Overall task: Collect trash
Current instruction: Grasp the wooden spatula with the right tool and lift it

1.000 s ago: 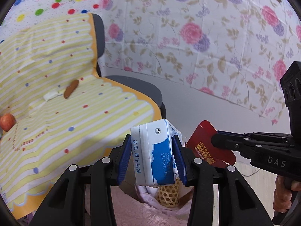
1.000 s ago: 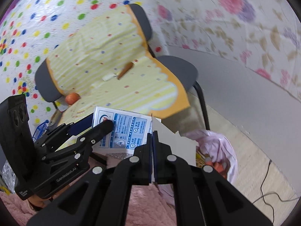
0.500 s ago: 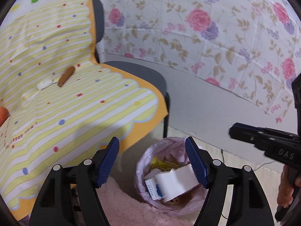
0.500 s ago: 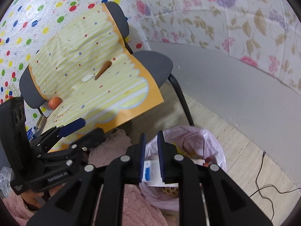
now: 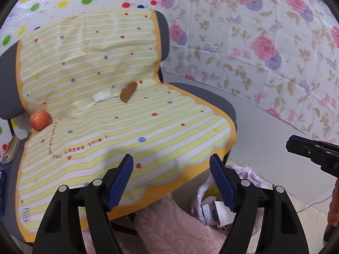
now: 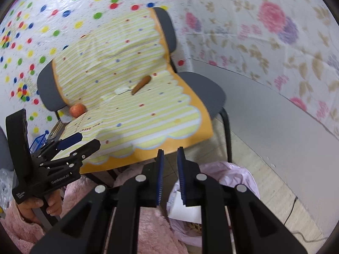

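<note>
Your left gripper (image 5: 171,182): jaws just opened wide, carton gone, now empty | your right gripper (image 6: 170,175): narrow gap, card released | trash bag (image 6: 231,173) at 5 o'clock holds both.

Pink trash bag (image 6: 237,175) (open-mouthed) on floor, holding cartons (image 5: 208,212).

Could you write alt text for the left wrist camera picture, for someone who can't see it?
An open, empty gripper points at a grey chair draped with a yellow striped sheet. On the sheet lie an apple, a brown sausage-like piece and a white scrap. A pink trash bag holding packaging sits on the floor at lower right.
</note>
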